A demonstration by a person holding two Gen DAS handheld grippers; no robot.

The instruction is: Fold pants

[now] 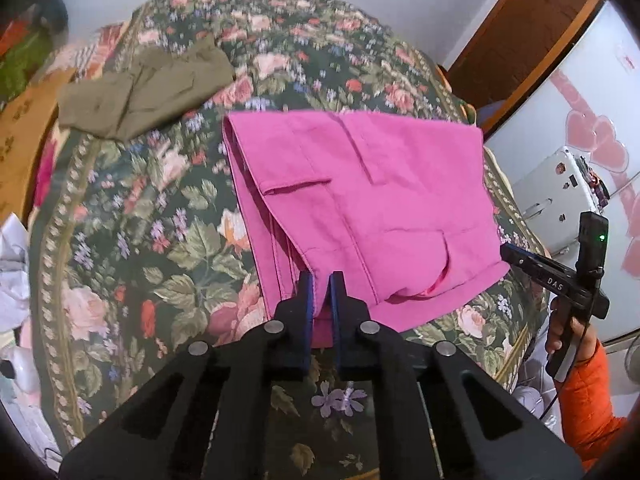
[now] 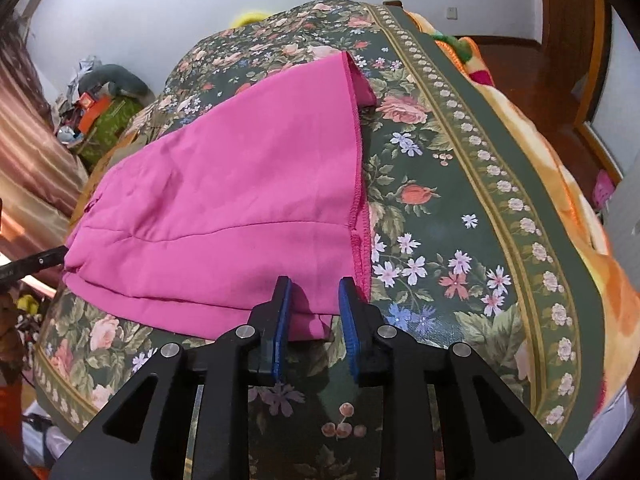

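Note:
Pink pants (image 1: 352,208) lie folded over on the floral bedspread (image 1: 160,240). My left gripper (image 1: 322,280) is shut on the near edge of the pants, pink cloth pinched between the blue pads. In the right wrist view the pants (image 2: 224,208) spread to the left, hem ends at the far right. My right gripper (image 2: 316,284) has its jaws apart around the near corner of the cloth, without pinching it. The right gripper also shows in the left wrist view (image 1: 560,272), at the right edge of the pants.
Olive-green folded pants (image 1: 140,92) lie at the far left of the bed. A white fridge (image 1: 580,128) stands to the right. Clutter (image 2: 96,104) is piled by the far wall. An orange blanket (image 2: 560,160) hangs along the bed's right side.

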